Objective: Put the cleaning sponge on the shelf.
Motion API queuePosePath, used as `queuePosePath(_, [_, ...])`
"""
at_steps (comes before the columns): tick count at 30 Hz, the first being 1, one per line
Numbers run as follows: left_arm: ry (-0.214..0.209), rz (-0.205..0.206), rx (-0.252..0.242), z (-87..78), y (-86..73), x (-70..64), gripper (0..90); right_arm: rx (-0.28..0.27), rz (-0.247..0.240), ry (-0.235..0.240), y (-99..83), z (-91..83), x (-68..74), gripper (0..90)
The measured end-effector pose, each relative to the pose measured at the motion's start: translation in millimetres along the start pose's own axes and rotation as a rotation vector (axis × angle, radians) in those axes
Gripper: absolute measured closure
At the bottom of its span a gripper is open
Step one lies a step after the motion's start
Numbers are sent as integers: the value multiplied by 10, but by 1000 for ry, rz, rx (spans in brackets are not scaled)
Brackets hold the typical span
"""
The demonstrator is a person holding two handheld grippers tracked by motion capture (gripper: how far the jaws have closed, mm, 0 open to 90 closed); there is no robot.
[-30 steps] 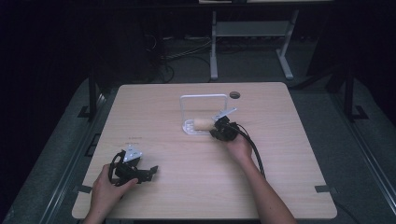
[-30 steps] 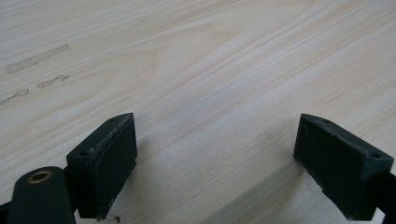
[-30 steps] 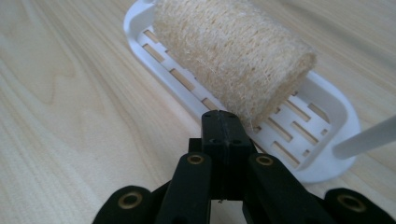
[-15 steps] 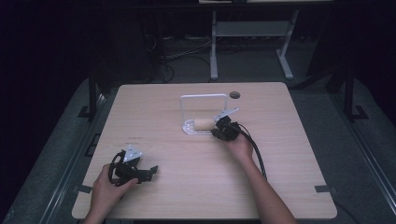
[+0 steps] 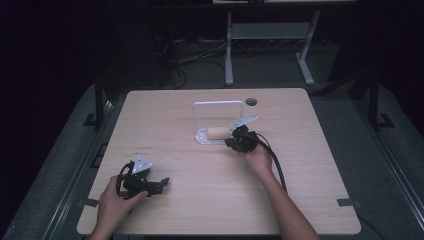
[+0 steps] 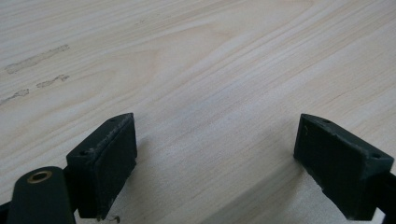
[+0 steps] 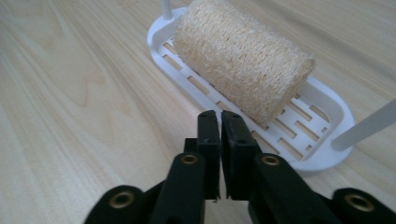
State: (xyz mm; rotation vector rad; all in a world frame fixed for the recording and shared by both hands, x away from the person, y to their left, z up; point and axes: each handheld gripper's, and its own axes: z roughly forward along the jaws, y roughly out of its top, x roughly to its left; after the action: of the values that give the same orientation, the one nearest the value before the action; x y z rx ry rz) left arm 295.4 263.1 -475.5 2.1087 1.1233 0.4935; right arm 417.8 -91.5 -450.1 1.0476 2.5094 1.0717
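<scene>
On the table (image 5: 310, 165), a white rack (image 7: 299, 140) holds a loofah roll (image 7: 243, 60) lying far of centre. Just right of it, the right gripper (image 7: 219, 122) is closed, empty; pushing forward could shove the rack. Near left, the left gripper (image 6: 212, 154) rests wide open, empty.

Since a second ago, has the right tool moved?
No. The right tool sits at the same spot beside the white rack, tips by the loofah.

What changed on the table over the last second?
Little: the right hand-held gripper edged slightly nearer the loofah roll on the white rack, jaws shut and empty. The left hand-held gripper stayed resting open on the table; roll and rack did not move.
</scene>
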Motion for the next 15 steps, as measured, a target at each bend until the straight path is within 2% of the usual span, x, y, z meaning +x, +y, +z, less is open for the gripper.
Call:
queuePosePath(3, [1,-1,-1,0,0,-1,126,-5,-8,-1,-8,-30,15,808])
queuePosePath(6, [1,-2,-3,2,-1,-2,127,-12,-11,-4,-32,-90,29,717])
queuePosePath(7, [1,-2,-3,2,-1,-2,127,-12,-11,-4,-32,-90,29,717])
queuePosePath(13, [1,-1,-2,2,-1,-1,127,-26,1,-12,-95,-207,28,527])
queuePosePath(15, [2,-1,-1,1,-1,-1,127,-23,9,-14,-103,-219,29,503])
